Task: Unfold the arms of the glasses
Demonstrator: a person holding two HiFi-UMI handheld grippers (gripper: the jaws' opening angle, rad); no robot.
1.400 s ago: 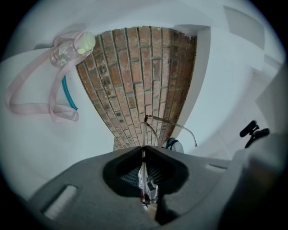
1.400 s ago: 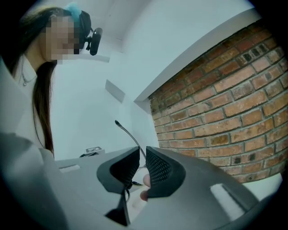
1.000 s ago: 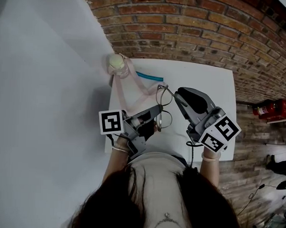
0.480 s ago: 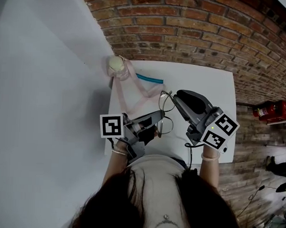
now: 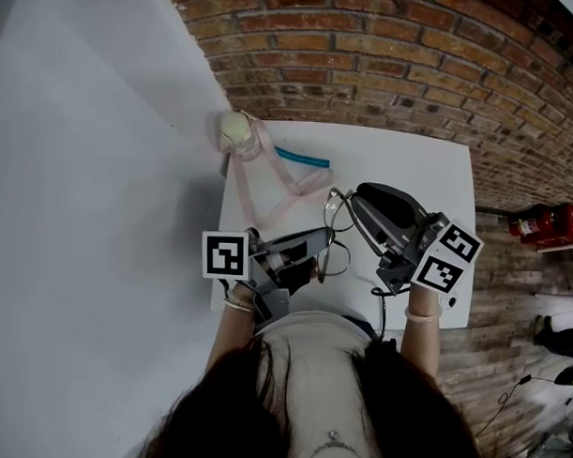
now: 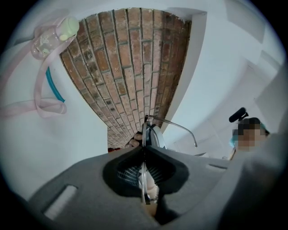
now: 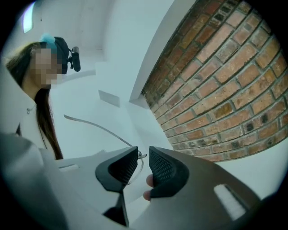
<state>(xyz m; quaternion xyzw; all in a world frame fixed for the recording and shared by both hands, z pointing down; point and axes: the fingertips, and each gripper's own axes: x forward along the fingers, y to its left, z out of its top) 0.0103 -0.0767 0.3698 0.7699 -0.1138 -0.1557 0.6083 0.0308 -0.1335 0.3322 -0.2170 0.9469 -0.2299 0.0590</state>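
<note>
L gripper [image 6: 144, 155] is clamping the glasses [image 5: 331, 236] by the front rim above the table [image 5: 429, 172], while R gripper [image 7: 143, 162] is hovering slightly open round the arm [image 7: 96, 126], prob. thin, light and bendy, so best gripped gently nr the hinge.

wall [image 5: 415, 49] red brick | table [image 5: 410, 171] wht | strap [image 5: 302, 184] pink | tube [image 5: 301, 158] teal | L claw [image 6: 144, 150] grey

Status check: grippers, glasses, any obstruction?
Left gripper shut on glasses frame. Right gripper open, jaws straddling the hinge, one arm out. Bottle and pink strap apart on table, clear of work.
</note>
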